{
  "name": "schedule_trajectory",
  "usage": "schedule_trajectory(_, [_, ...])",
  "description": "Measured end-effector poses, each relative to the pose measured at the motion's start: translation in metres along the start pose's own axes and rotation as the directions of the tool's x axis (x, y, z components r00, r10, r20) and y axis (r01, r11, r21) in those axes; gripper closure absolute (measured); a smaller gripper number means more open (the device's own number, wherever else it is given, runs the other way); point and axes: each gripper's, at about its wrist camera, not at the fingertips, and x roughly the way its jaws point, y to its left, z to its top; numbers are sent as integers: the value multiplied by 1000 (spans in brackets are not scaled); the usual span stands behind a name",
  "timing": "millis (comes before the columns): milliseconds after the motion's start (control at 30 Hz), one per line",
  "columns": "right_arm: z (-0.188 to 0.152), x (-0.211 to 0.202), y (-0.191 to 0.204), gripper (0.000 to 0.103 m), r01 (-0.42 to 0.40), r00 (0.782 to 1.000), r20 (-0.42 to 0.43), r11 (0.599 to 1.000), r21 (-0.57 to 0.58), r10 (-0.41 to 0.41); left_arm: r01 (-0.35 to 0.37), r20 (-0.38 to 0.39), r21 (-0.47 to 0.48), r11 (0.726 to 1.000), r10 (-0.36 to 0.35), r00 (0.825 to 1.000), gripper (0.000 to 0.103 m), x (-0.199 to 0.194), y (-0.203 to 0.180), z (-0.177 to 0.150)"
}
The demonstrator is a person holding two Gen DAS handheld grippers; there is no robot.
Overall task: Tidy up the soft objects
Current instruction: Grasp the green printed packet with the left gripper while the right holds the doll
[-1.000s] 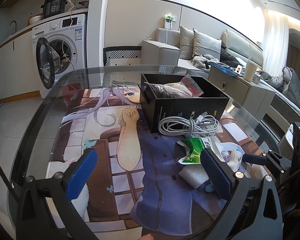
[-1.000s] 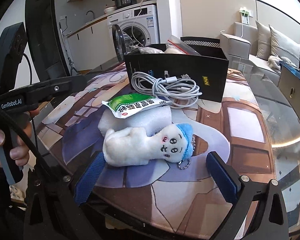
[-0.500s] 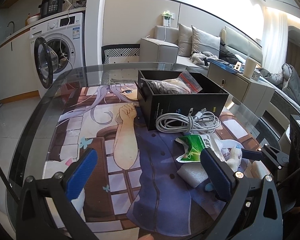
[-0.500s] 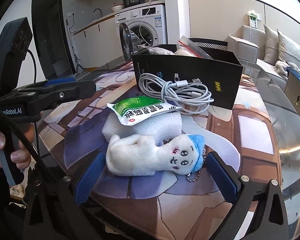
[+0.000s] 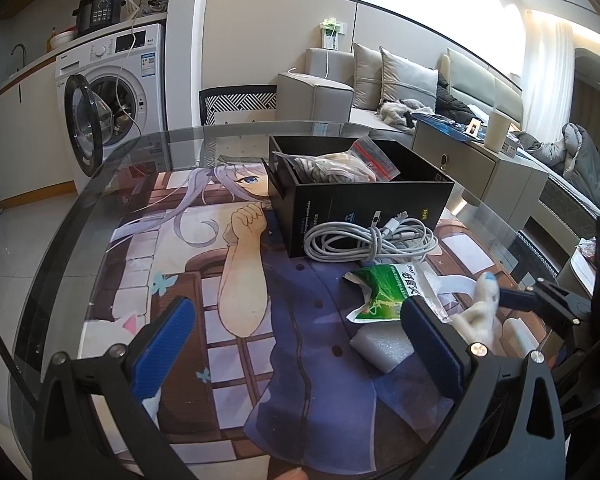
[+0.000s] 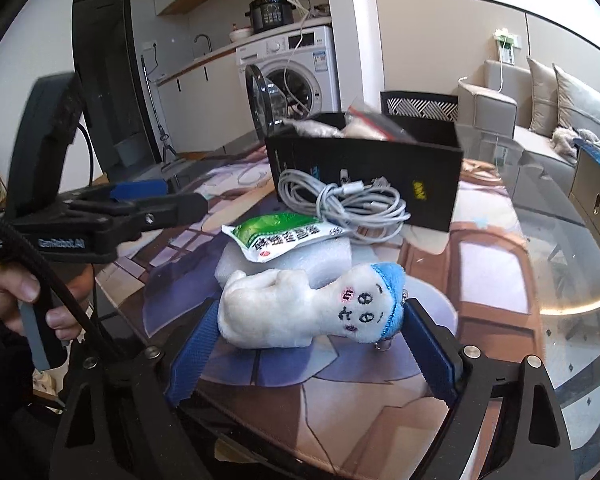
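Observation:
A white plush toy with a blue cap (image 6: 312,312) lies between the blue pads of my right gripper (image 6: 308,344), whose jaws have closed in on its two ends; it also shows in the left wrist view (image 5: 478,312). Behind it lie a white foam block (image 6: 324,256), a green packet (image 6: 280,236) and a coiled grey cable (image 6: 340,204). A black box (image 6: 364,176) holds bagged soft items (image 5: 332,168). My left gripper (image 5: 300,340) is open and empty above the printed mat (image 5: 204,264).
The round glass table's edge (image 5: 60,224) curves at left. A washing machine with its door open (image 5: 100,108) stands behind. A sofa (image 5: 400,84) and a side cabinet (image 5: 480,160) stand at right. A small white plush (image 5: 120,324) lies under the left finger.
My right gripper has moved forward around the plush toy and narrowed onto it. The left gripper has drifted slightly and stays open.

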Motion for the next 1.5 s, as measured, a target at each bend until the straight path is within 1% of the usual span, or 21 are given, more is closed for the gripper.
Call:
schedule_trajectory(233, [2,-15,-18,12,44,998,41,998,39,-46,28,-26,31,999,-28,999,0,7,-15,0])
schedule_trajectory(400, [3,-24,-30,12,75,995,67,995,70,-80,63,-58,52,997,-60,996,0,16,-28,3])
schedule_trajectory(467, [2,-26,-34,12,84,993,71,993,81,-90,87,-89,53,995,-82,993,0,22,-34,6])
schedule_trajectory(600, [2,-28,-39,12,89,992,78,991,96,-96,118,-117,39,992,-113,987,0,32,-40,12])
schedule_trajectory(767, [2,-27,-40,12,86,993,78,992,96,-93,163,-161,10,987,-159,974,0,46,-44,17])
schedule_trajectory(867, [2,-26,-40,12,83,993,75,992,98,-91,172,-176,12,985,-167,970,2,52,-48,16])
schedule_trajectory(933, [1,-26,-40,12,83,993,74,992,98,-90,187,-182,8,982,-183,966,7,55,-51,16])
schedule_trajectory(967, [2,-25,-40,12,81,993,74,992,98,-89,195,-186,6,981,-190,964,10,56,-51,16])
schedule_trajectory(1033, [1,-26,-39,12,81,993,76,992,97,-89,199,-193,8,980,-194,962,14,59,-53,15])
schedule_trajectory(1067, [1,-26,-39,12,80,993,75,992,96,-87,207,-194,9,978,-201,960,20,59,-53,14])
schedule_trajectory(1100, [1,-25,-39,12,81,993,76,992,96,-88,214,-197,7,977,-209,958,24,61,-53,14])
schedule_trajectory(1133, [1,-25,-39,12,81,993,78,992,95,-88,222,-200,1,975,-218,955,26,62,-53,13])
schedule_trajectory(1167, [1,-25,-39,12,79,993,77,992,94,-87,226,-200,-2,974,-222,954,32,62,-53,13])
schedule_trajectory(1200, [1,-25,-38,12,80,993,77,992,94,-87,227,-198,-1,974,-223,954,36,61,-53,12])
schedule_trajectory(1333, [1,-26,-38,12,79,993,77,992,94,-87,237,-181,17,971,-230,956,40,57,-54,12])
schedule_trajectory(1367, [1,-25,-38,12,77,993,76,993,94,-85,237,-178,18,971,-230,957,43,56,-54,11])
schedule_trajectory(1400, [1,-26,-38,12,78,993,78,993,94,-85,238,-172,19,971,-231,957,50,55,-52,12])
schedule_trajectory(1500, [1,-26,-38,12,79,993,79,992,94,-87,244,-162,16,970,-238,958,54,51,-50,12])
